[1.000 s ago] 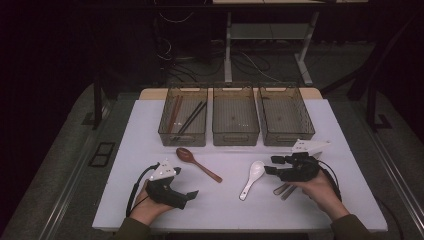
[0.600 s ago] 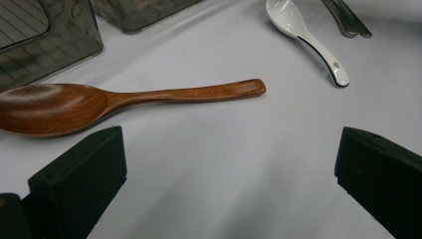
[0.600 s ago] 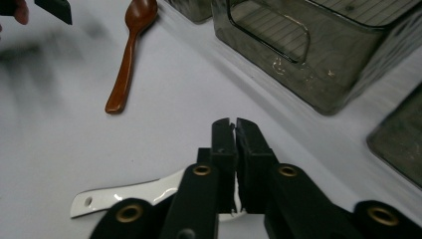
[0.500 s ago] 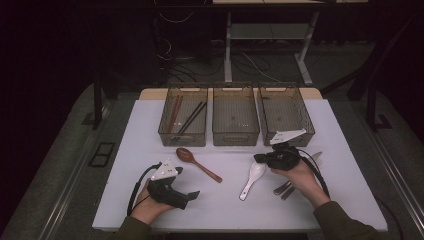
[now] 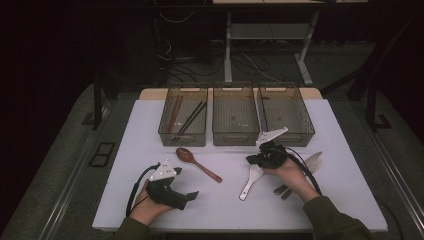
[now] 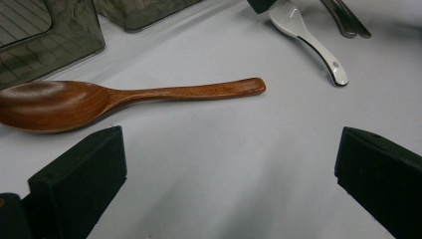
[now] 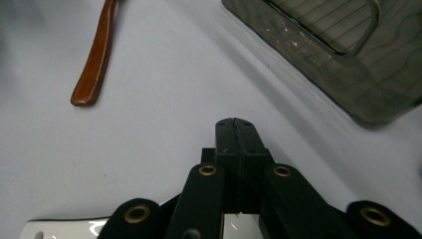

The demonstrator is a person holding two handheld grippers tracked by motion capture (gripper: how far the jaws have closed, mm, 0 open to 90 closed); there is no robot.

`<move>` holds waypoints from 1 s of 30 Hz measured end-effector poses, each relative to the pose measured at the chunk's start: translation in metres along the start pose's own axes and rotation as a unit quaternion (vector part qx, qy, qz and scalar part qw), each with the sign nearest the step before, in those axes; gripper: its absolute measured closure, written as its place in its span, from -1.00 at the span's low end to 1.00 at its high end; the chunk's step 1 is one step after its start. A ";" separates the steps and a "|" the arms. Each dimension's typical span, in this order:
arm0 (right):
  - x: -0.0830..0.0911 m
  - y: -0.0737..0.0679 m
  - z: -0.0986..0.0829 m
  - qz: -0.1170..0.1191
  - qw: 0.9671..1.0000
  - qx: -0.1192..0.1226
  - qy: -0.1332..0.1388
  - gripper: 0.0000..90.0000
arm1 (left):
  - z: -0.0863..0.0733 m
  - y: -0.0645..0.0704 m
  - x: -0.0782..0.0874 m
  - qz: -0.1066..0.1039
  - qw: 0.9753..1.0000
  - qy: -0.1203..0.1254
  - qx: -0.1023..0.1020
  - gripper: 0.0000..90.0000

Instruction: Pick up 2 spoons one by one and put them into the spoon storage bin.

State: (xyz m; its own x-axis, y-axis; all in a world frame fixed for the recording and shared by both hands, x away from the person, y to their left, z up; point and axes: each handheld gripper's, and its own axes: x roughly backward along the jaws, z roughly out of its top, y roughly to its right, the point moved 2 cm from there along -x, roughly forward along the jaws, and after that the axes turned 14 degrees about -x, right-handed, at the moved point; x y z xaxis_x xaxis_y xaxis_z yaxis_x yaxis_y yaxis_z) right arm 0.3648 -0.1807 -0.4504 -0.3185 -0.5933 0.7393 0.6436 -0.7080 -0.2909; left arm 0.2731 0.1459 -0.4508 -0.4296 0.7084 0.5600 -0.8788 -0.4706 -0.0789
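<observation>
The right hand-held gripper (image 5: 257, 159) sits just above the bowl end of the white spoon (image 5: 250, 181), which lies flat on the white worktop (image 5: 350, 195) with its handle running back toward the person. In the right gripper view the two black jaws are pressed together with no gap between them and nothing caught in them, and the white spoon (image 7: 64, 230) shows just beneath the linkage at the bottom edge. Whether the jaw tips touch the spoon cannot be told. In the left gripper view the white spoon (image 6: 308, 42) lies far off, its bowl partly under the black tip of the other tool.

The left hand-held gripper (image 5: 192, 195) rests low at the near left of the worktop, well apart from the white spoon. Its jaws stand wide apart and hold nothing. The wooden spoon (image 6: 114, 97) lies just ahead of them, bowl to the view's left and handle stretching right; from above the wooden spoon (image 5: 197, 163) lies between the two tools, nearer the left one.

Metal cutlery (image 5: 305, 170) lies just beside the right hand (image 5: 290, 172), partly under it. Three smoky clear bins (image 5: 235, 135) stand in a row at the far side, and the leftmost holds chopsticks (image 5: 187, 117).
</observation>
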 end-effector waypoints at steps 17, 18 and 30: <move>0.016 0.015 -0.009 -0.015 1.000 -0.012 0.004 0.94 | -0.002 0.000 0.004 0.001 1.000 0.001 0.003 -1.00; 0.018 0.016 -0.009 -0.013 1.000 -0.018 0.008 0.85 | -0.002 0.000 0.004 0.001 1.000 0.002 0.003 -1.00; 0.029 0.017 -0.021 0.013 1.000 -0.012 -0.006 0.07 | -0.002 0.000 0.004 -0.002 1.000 0.003 0.003 -1.00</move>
State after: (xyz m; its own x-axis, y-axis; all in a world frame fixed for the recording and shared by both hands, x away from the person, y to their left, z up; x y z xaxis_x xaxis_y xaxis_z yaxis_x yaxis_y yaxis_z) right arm 0.3516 -0.2181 -0.4468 -0.2941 -0.6074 0.7379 0.6341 -0.7017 -0.3248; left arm 0.2711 0.1498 -0.4504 -0.4273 0.7138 0.5549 -0.8793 -0.4710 -0.0712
